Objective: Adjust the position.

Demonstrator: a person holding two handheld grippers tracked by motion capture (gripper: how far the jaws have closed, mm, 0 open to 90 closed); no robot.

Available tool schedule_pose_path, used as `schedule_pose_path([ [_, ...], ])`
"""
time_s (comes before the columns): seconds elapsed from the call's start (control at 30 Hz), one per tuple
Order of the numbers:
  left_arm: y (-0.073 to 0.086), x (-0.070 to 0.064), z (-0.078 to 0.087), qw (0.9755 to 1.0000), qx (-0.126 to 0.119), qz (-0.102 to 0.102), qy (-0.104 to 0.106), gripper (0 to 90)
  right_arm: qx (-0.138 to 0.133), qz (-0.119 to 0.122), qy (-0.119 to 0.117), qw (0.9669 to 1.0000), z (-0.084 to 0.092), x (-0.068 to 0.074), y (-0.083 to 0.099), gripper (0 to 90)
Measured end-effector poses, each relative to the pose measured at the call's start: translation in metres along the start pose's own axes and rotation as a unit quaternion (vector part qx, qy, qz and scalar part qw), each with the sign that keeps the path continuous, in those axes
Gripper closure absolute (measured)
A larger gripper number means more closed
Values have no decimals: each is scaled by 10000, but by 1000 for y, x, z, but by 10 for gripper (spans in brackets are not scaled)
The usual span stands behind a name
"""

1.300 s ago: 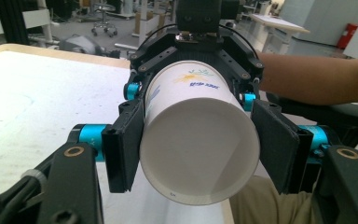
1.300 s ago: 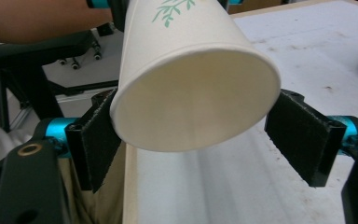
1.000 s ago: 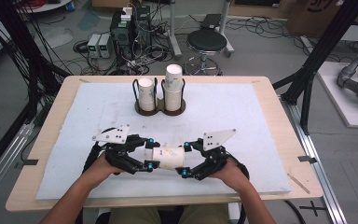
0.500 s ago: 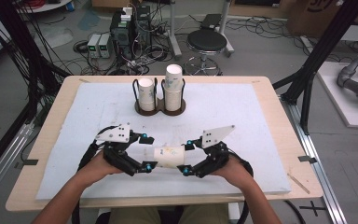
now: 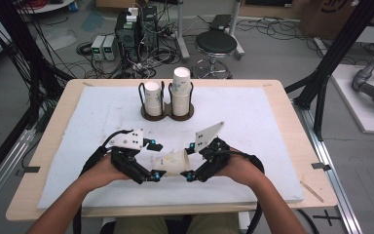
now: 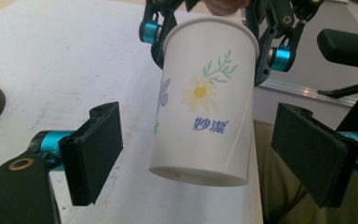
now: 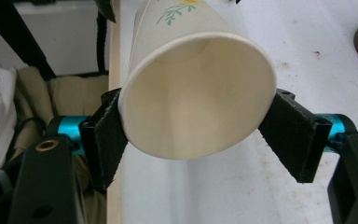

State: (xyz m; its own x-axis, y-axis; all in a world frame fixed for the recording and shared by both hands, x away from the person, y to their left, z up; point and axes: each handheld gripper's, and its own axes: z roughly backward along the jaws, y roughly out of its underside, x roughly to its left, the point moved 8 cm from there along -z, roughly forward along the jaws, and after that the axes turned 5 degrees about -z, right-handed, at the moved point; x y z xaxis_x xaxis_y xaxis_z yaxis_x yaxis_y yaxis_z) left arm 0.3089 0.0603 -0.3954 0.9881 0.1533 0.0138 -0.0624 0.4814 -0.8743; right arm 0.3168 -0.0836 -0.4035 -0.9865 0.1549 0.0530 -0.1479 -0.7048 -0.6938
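Here, right hand-held gripper [image 7: 193, 135] clamps paper cup [image 7: 198, 93] over white mat [image 5: 272, 126], left hand-held gripper [image 6: 205, 154] apart

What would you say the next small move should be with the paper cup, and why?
Probably draw the left gripper back off the paper cup: its jaws have just been opening and stand clear either side, while the right gripper clamps the rim.

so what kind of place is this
Most likely a robotics lab or data-recording workspace: black frame struts stand around the table, electronics boxes and loose cables lie on the floor, and a stool stands behind.
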Motion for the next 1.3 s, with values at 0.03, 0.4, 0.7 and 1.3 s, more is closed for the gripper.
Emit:
schedule_pose_path([
  [0.03,0,-1,-1,10000,21,-7,14,164,67,22,3,10000,0,0,-2,268],
  [0.4,0,-2,-5,9993,341,-118,70,165,661,337,98,9972,0,1,-13,268],
  [0.7,4,-3,-13,9976,656,-132,164,198,1012,560,109,9932,-7,2,-18,268],
  [1.3,11,-5,-24,9931,1109,-92,372,308,1540,644,128,9859,-12,6,-20,268],
])
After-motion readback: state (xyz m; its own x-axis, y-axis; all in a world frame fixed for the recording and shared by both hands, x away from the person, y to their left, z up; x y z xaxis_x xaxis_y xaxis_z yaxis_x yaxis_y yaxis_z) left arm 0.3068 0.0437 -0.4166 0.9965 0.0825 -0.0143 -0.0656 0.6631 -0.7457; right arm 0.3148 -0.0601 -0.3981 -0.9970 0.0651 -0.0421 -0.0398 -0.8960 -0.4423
